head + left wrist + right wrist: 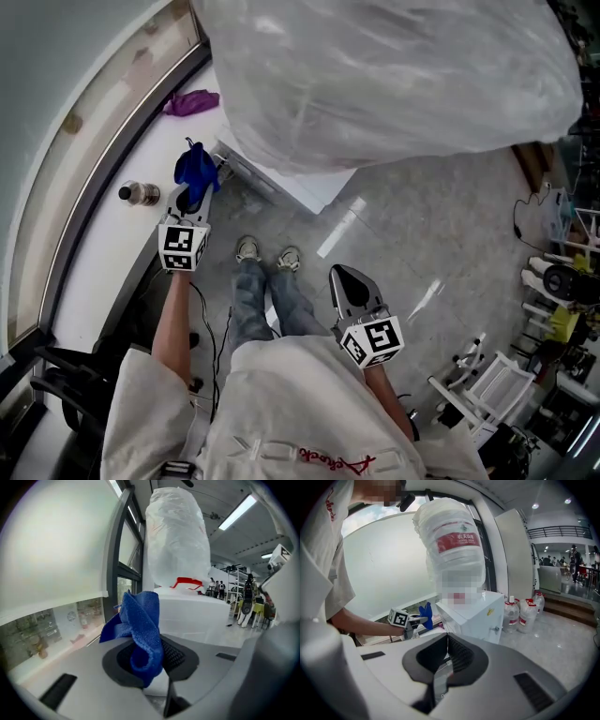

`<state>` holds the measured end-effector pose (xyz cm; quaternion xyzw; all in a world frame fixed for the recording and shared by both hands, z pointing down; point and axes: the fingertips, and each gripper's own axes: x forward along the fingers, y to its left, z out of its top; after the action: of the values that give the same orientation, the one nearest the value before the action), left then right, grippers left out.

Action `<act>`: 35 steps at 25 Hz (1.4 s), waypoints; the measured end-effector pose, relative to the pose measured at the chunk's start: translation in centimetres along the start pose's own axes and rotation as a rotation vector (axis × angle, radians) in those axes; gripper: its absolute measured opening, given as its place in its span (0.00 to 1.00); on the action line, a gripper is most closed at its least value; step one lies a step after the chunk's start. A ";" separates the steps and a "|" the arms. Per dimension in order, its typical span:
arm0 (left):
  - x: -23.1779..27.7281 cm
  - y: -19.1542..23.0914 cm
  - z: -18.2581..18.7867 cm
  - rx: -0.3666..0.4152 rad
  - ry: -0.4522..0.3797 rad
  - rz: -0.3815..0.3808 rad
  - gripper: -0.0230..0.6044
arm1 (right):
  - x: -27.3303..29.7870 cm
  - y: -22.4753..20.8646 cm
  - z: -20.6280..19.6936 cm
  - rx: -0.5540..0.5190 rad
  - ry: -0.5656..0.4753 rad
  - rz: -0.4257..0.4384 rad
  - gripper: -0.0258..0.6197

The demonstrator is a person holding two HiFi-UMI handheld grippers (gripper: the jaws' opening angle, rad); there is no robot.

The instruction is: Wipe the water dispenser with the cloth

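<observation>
Two grippers: left gripper (pixel 197 190) clamps cloth (pixel 195 167) near dispenser (pixel 476 613), no contact visible; right gripper (pixel 352 286) clenched empty, so wiping looks unstarted, whole dispenser left.

Water dispenser (pixel 305 186) body mostly hidden beneath plastic-wrapped bottle (pixel 375 75); bottle top cut off at upper edge of head view. Cloth (pixel 140 630) lower end buried between left tool (pixel 152 670) jaws. Purple item (pixel 190 102) beside dispenser too small to identify.
</observation>
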<state>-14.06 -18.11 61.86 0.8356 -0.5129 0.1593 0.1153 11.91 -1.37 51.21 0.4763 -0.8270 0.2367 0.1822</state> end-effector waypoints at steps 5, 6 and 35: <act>3.5 2.6 -1.4 0.037 0.030 0.022 0.17 | -0.2 -0.4 -0.9 -0.012 0.026 -0.011 0.06; 4.0 2.5 -1.3 0.041 0.031 0.013 0.17 | -0.2 -0.4 -1.0 -0.013 0.028 -0.013 0.06; 1.5 -23.4 -0.3 0.096 -0.044 -0.422 0.17 | -1.9 -1.6 -1.4 -0.006 0.016 -0.023 0.06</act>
<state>7.43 -8.75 62.07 0.9323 -0.3208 0.1376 0.0948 14.33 0.05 51.72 0.4835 -0.8206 0.2358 0.1928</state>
